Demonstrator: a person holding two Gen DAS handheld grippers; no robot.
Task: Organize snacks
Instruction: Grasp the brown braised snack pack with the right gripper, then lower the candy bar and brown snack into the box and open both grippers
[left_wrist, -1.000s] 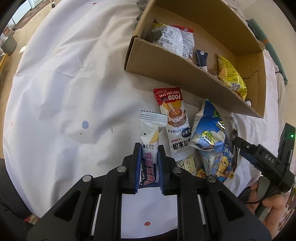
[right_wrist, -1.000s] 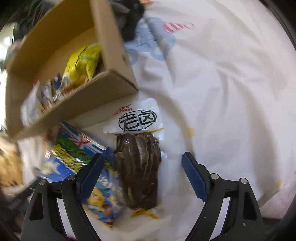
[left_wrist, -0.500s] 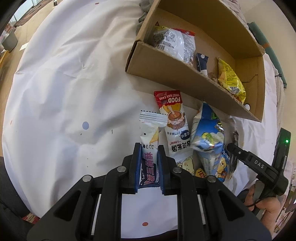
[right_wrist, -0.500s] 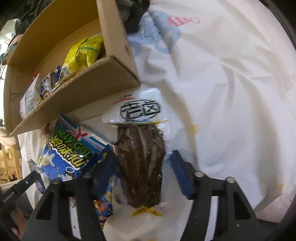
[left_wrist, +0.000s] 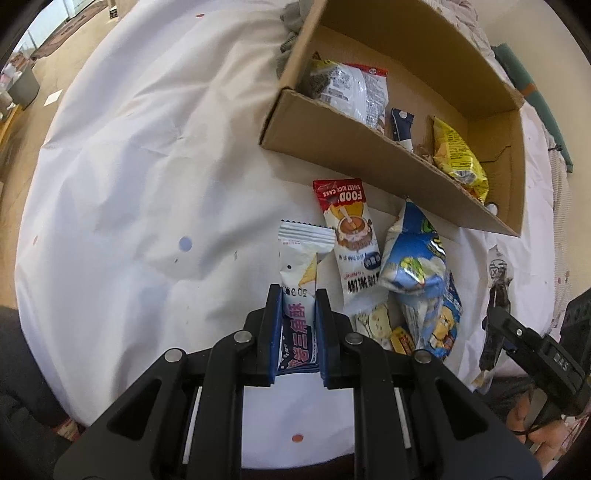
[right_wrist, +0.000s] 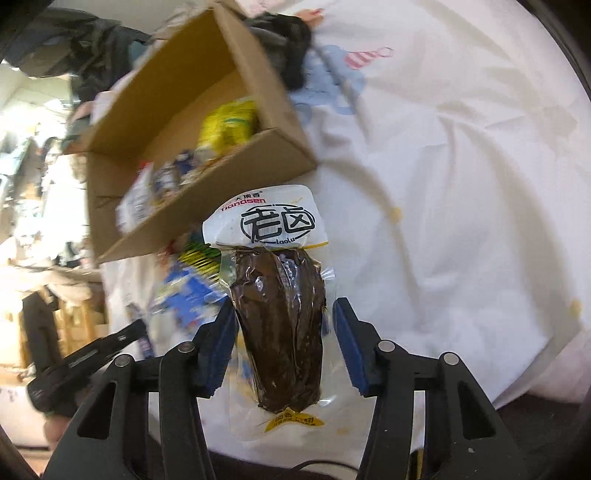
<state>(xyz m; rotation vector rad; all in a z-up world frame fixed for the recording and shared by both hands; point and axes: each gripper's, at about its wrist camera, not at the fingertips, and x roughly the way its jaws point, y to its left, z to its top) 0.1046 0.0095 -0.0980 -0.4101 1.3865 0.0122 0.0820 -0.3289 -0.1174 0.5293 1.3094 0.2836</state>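
My right gripper has just been closing and now grasps the clear vacuum pouch of brown meat, lifted from the white sheet towards the open cardboard box, while my left gripper stays clenched on the white-and-navy snack packet.

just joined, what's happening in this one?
A person with a handheld gripper in each hand is sorting snack packs into a cardboard box on a white sheet. The left gripper is shut on a white and purple snack pack. The right gripper has just been closing its jaws around a clear pack of dark brown meat, which looks lifted off the sheet. More packs lie loose beside the box.
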